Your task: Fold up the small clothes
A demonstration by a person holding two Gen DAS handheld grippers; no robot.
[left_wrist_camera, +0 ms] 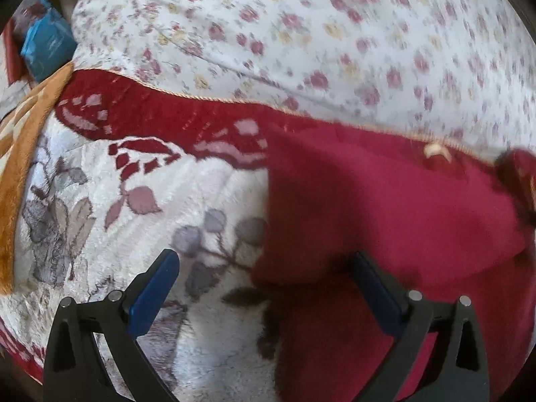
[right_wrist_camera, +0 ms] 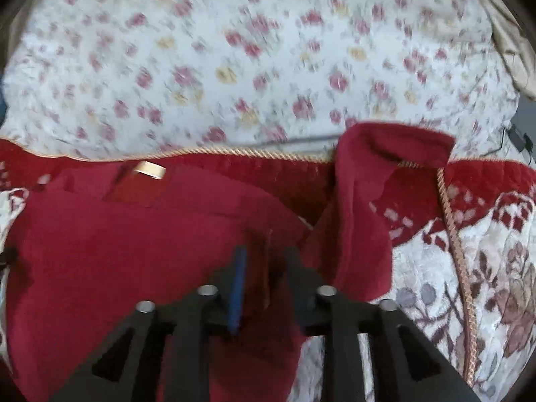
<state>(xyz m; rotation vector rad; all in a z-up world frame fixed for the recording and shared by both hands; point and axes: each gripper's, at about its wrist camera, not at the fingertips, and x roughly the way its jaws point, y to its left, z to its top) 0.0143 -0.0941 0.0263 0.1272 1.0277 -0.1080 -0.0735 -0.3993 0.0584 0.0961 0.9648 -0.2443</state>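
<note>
A small dark red garment [left_wrist_camera: 385, 207] lies on a fleece blanket [left_wrist_camera: 201, 181]; a cream neck label [left_wrist_camera: 435, 150] shows near its far edge. My left gripper [left_wrist_camera: 264, 268] is open, its blue fingers straddling the garment's left edge just above it. In the right wrist view the same garment [right_wrist_camera: 134, 234] fills the lower left, with its label [right_wrist_camera: 150, 169] at the far side. My right gripper [right_wrist_camera: 264, 261] is shut on a fold of the garment's right part. A sleeve [right_wrist_camera: 368, 201] stands bunched up to the right of it.
The white and red blanket has a twisted cord trim [right_wrist_camera: 459, 254]. Behind it lies a white quilt with pink flowers [left_wrist_camera: 318, 33]. A blue packet [left_wrist_camera: 47, 47] sits at the far left, and an orange-brown blanket edge [left_wrist_camera: 20, 167] runs along the left.
</note>
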